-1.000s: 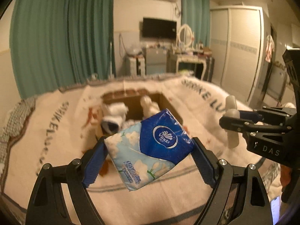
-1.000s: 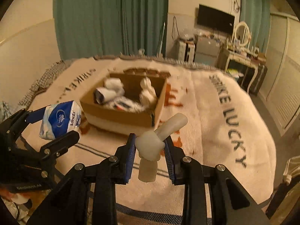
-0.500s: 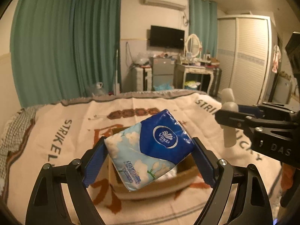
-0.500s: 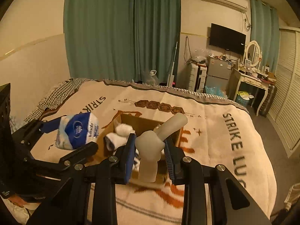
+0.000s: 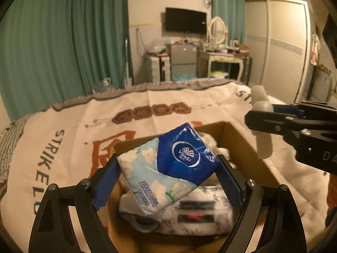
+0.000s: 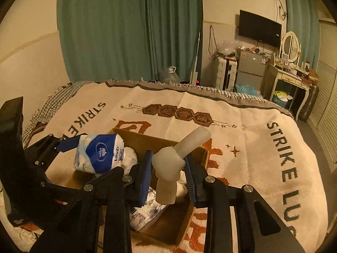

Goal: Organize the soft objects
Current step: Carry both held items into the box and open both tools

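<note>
- Left gripper (image 5: pixel 167 174) clamped on a Vinda tissue pack (image 5: pixel 168 168), held above the cardboard box (image 5: pixel 242 143) on the bed blanket (image 6: pixel 252 130).
- Right gripper (image 6: pixel 168 175) clamped on a pale rubbery toy (image 6: pixel 170 168), also over the box.
- Step: depositing. Next: lower both, release inside among the soft bundles (image 5: pixel 200 210).

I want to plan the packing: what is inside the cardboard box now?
The cardboard box holds white soft bundles and a printed white-blue pack. The held tissue pack covers the rest.

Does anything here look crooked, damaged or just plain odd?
Only small things. The tissue pack sits tilted and crumpled between the left gripper fingers. The cardboard box stands on a bed blanket. Nothing looks spilled or broken.
</note>
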{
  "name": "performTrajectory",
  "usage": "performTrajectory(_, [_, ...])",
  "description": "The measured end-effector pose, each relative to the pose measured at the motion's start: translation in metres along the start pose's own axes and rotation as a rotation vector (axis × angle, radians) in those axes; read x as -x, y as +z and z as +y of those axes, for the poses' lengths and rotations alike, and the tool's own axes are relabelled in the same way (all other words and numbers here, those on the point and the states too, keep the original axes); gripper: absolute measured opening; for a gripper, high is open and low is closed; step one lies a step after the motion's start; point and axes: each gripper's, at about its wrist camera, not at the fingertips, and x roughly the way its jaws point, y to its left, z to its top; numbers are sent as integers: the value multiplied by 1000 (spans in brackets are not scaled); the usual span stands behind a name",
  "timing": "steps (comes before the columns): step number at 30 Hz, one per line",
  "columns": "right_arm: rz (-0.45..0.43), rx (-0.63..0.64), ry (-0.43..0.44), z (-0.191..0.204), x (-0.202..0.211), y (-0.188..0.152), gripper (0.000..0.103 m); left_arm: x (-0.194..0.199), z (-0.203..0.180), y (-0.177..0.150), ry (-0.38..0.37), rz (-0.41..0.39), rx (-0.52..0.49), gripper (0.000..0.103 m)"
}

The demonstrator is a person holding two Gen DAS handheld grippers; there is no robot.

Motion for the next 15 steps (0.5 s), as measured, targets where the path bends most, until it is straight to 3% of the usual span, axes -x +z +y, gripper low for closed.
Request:
performTrajectory(7, [23, -33, 10, -11, -34, 3, 30, -1, 5, 2, 23, -41, -22, 93])
performTrajectory(13, [40, -53, 41, -9, -51, 9, 30, 10, 20, 3, 39, -41, 29, 93])
performTrajectory(14, [40, -51, 41, -7, -53, 12, 33, 14, 21, 3, 49, -46, 30, 93])
performTrajectory(15, [40, -55, 38, -6, -53, 13, 47, 18, 23, 3, 56, -53, 30, 93])
